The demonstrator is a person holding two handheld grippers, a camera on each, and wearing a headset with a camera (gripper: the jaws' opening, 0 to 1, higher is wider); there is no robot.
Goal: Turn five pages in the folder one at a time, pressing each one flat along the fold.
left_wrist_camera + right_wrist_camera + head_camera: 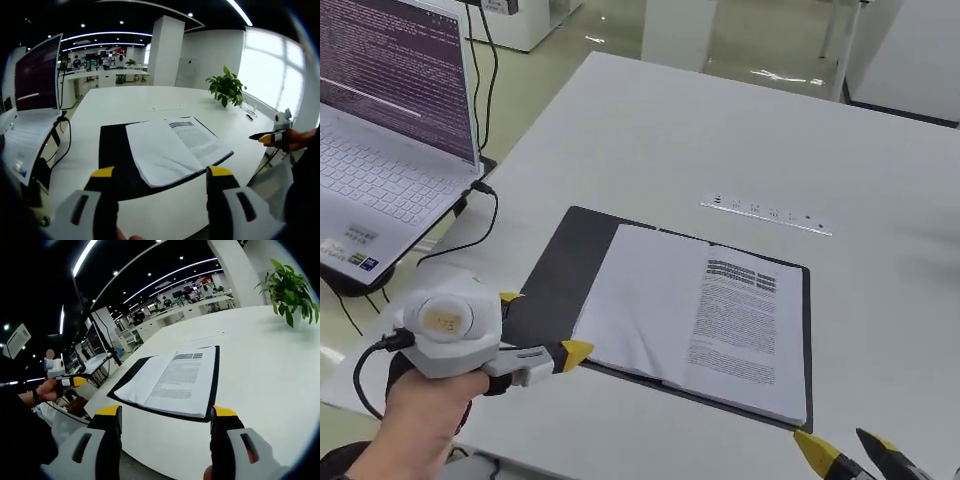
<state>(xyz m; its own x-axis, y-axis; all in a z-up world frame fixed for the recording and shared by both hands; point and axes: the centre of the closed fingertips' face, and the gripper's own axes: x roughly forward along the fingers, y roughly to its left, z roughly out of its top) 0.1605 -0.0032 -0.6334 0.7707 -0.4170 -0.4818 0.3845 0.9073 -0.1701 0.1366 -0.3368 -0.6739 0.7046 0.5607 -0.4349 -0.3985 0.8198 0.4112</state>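
Looking down through the head view, I have the folder (552,272) lying open on the white table (720,120). Its black cover is spread flat, with a blank leaf (640,300) on the left and a printed page (745,330) on the right. The left gripper (545,325) hovers just beside the folder's near-left corner, jaws spread and holding nothing. I judge it waits there so it can come in and press along the fold. The right gripper (845,452) pokes in at the bottom right, near the folder's other near corner, the side a page must be lifted from. A laptop (380,130) stands well off to the left, out of the way.

In the left gripper view, my jaws rise wide apart with the folder (112,150) framed beyond them, not touching it. The right gripper (267,136) shows at the far right, apart from the paper.

In the right gripper view, the jaws are likewise spread and empty. The folder (131,374) lies ahead with the printed page nearest. The left gripper (75,381) is held at the far left, clear of the cover.

Nothing touches a page, so I judge a turn is about to begin; how many are done I cannot tell. The sheet looks thin, so I would take its free edge with a shallow pinch.
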